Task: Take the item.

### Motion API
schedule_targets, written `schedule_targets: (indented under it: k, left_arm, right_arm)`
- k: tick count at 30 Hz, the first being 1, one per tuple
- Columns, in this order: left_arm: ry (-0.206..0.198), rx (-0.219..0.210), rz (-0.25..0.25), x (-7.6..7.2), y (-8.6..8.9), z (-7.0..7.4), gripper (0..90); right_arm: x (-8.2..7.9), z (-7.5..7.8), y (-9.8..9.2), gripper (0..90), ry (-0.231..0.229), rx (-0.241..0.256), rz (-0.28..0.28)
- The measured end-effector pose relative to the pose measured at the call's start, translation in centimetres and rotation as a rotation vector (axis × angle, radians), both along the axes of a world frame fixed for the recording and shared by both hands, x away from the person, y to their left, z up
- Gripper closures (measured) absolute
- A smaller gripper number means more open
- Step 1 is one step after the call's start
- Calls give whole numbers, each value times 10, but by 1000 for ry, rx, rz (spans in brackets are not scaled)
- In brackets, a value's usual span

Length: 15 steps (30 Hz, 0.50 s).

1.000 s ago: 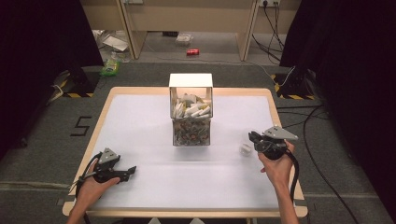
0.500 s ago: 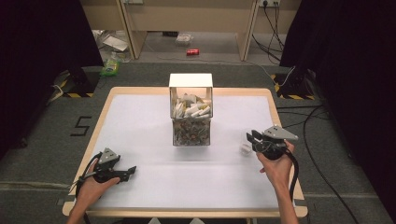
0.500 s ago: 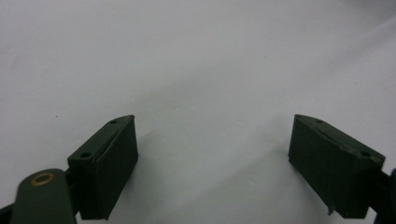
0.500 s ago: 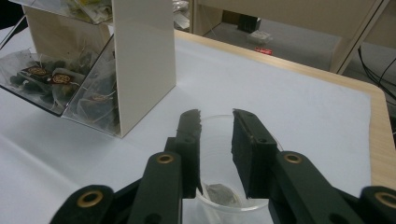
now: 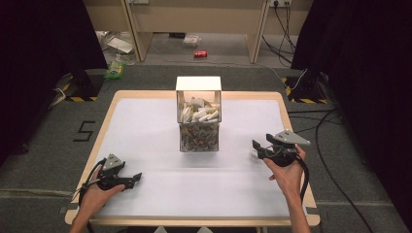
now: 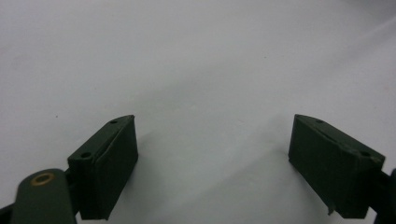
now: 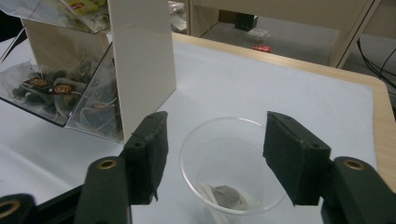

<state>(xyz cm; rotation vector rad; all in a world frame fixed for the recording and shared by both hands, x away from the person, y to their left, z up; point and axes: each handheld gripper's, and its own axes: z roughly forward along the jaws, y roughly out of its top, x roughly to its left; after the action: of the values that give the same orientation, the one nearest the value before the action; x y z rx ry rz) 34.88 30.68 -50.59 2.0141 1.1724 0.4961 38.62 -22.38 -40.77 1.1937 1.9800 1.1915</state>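
A clear plastic cup (image 7: 233, 165) stands upright on the white table (image 5: 145, 126), toward its right side, just in front of the right gripper (image 7: 215, 158). A tea bag (image 7: 226, 195) lies at the bottom of the cup. In the right gripper view the two black jaws stand wide apart, one on each side of the cup's rim, with a visible gap to the rim on both sides; nothing is clamped between them. In the high view the cup (image 5: 254, 154) appears as a faint pale shape just beside the tips of the right gripper (image 5: 260, 148), which the person's right hand (image 5: 286, 172) holds near the table's right edge.

A tiered dispenser box (image 5: 198, 114) with clear bins of tea bags stands at the middle of the table, near the cup on the cup's left.

The left gripper (image 5: 131, 178), held in the left hand (image 5: 97, 191), sits near the table's front left corner, well apart from the cup. In the left gripper view the left gripper (image 6: 212, 140) has its jaws spread wide over bare table surface.
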Motion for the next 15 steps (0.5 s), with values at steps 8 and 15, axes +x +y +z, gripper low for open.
schedule_targets:
  k: [8, 15]
  left_arm:
    - [-1, 0, 0, 0, 0, 0, 150]
    - [-1, 0, 0, 0, 0, 0, 150]
  right_arm:
    - [-4, 1, 1, 289, 15, 2, -18]
    - [-10, -2, -2, 276, 22, -10, -20]
